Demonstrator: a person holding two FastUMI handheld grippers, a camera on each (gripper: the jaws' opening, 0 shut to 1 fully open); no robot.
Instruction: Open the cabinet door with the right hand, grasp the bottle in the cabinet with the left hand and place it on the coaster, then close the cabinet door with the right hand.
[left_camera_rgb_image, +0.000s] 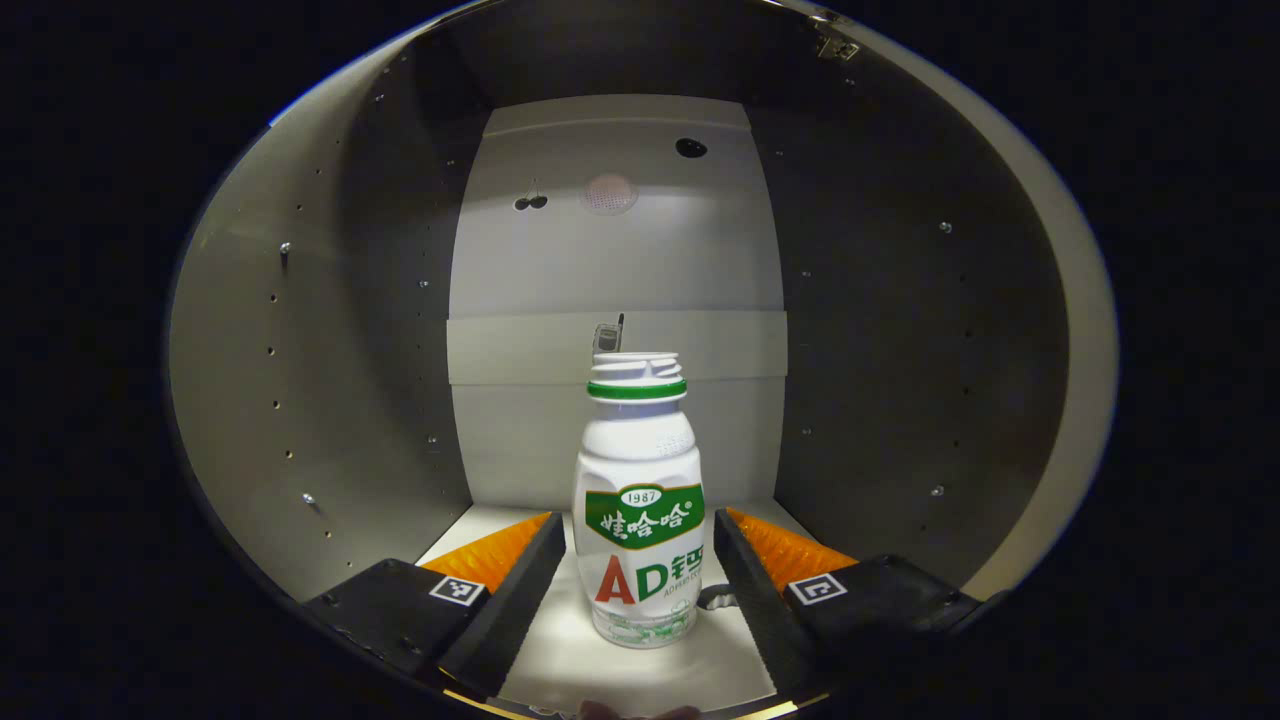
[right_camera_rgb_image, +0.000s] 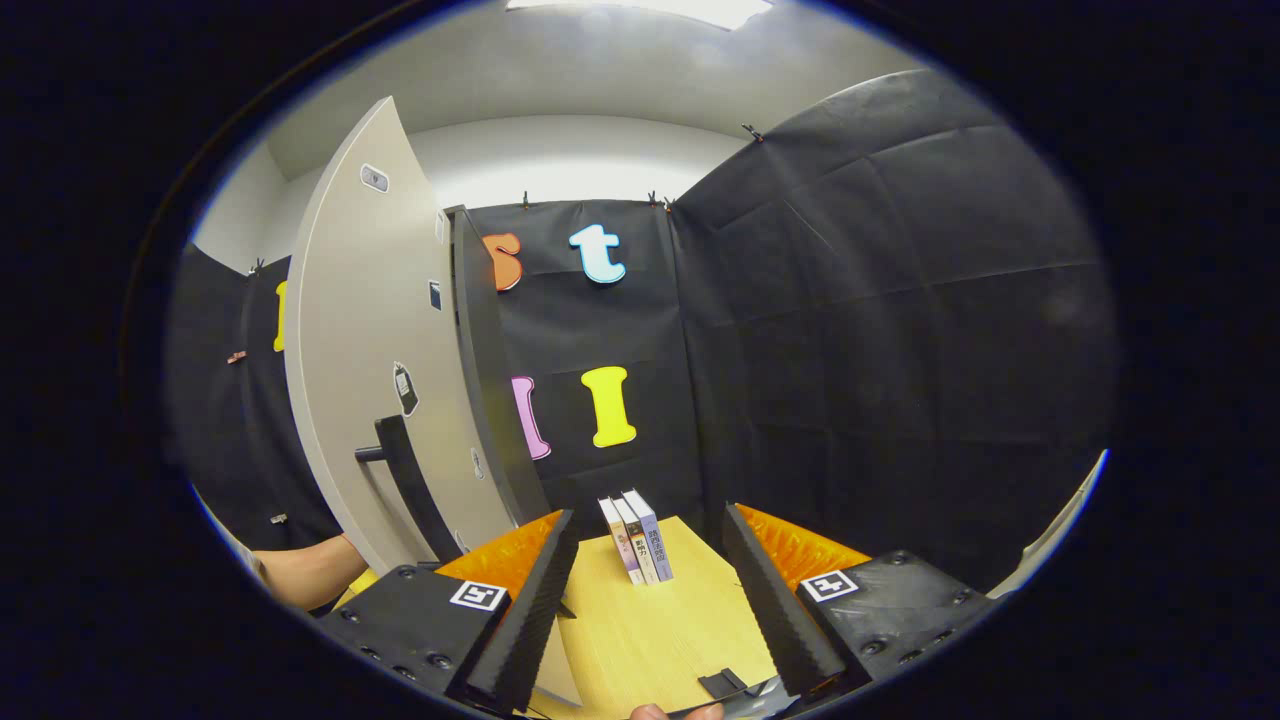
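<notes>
Left hand-held gripper (left_camera_rgb_image: 640, 585) spread wide astride bottle (left_camera_rgb_image: 638, 500), low centre: light, rigid, smooth plastic; grip the labelled mid-body.

Bottle (left_camera_rgb_image: 638, 520) upright on cabinet (left_camera_rgb_image: 300, 380) floor, between left gripper (left_camera_rgb_image: 640, 560) fingers, gaps either side. In right gripper view: door (right_camera_rgb_image: 370, 340) swung open at left, books (right_camera_rgb_image: 636, 538) standing on table (right_camera_rgb_image: 650, 620) ahead, between right gripper (right_camera_rgb_image: 650, 590) fingers.
</notes>
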